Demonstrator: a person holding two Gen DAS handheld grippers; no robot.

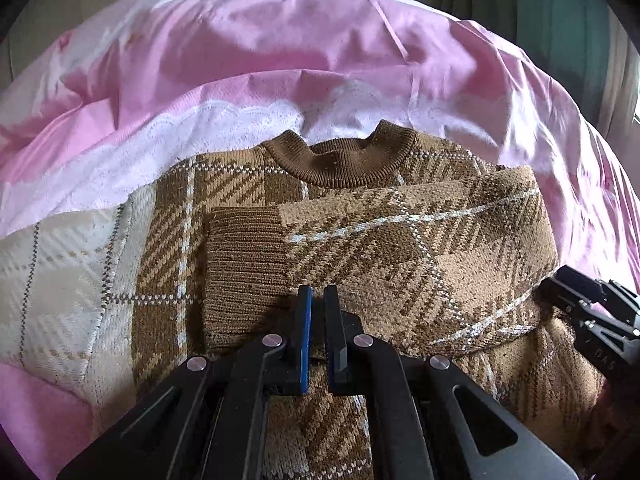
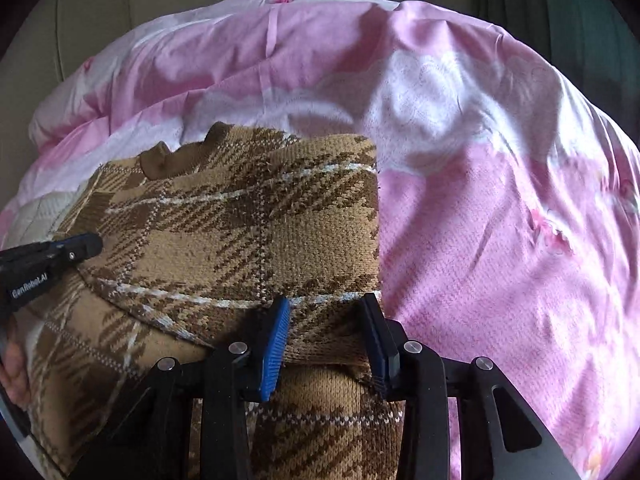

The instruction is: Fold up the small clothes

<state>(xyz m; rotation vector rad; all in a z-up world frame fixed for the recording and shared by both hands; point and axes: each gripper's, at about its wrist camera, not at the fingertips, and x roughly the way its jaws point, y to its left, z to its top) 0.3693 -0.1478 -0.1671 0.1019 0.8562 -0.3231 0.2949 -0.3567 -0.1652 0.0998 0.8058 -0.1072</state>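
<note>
A small brown and tan plaid knitted sweater lies flat, ribbed collar away from the cameras, on a rumpled pink and white quilt. One sleeve, ending in a ribbed brown cuff, is already laid across the chest, so the sleeve fold looks well along. The next move likely calls for folding in the other side, where a cream panel spreads left. The left gripper hovers low by the cuff, its blue-padded jaws nearly together with nothing between them. The right gripper is spread apart, straddling the sleeve's folded edge without pinching it.
</note>
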